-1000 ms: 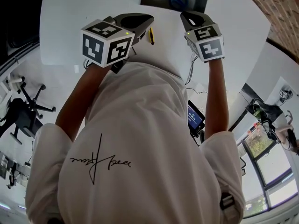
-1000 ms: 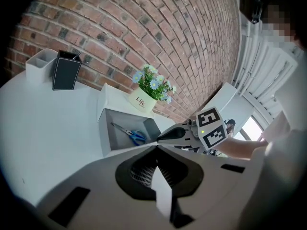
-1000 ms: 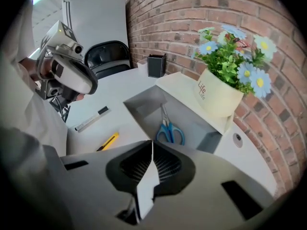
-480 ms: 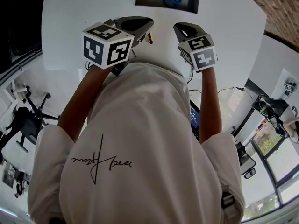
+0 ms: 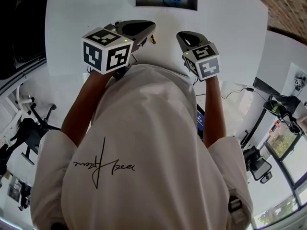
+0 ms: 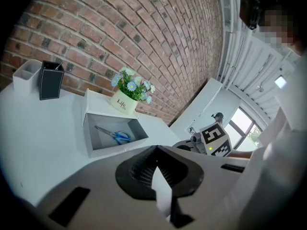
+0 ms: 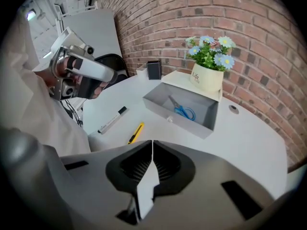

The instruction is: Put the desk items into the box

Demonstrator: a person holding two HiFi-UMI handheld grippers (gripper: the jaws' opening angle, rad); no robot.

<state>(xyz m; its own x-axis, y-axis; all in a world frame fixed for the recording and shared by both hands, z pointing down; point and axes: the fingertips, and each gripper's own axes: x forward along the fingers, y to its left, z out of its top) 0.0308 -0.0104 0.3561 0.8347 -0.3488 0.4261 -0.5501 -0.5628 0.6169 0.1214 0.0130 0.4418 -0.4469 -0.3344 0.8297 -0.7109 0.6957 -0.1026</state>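
Bearing "Life" lettering: cream flower pot (image 7: 206,79) behind grey box (image 7: 183,124).

The box (image 7: 184,123) is standing open on top with only the scissors (image 7: 184,112) lying inside, while the flower pot (image 7: 207,76) is crowding its far edge. Bare table (image 7: 249,143) is lying open in front of it. The marker (image 7: 111,120) and yellow cutter (image 7: 135,132) are lying off to one side.

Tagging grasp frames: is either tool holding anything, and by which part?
Nothing held. Left tool and right tool both have jaws together, empty. Scissors lie in the box; marker and yellow knife lie outside it.
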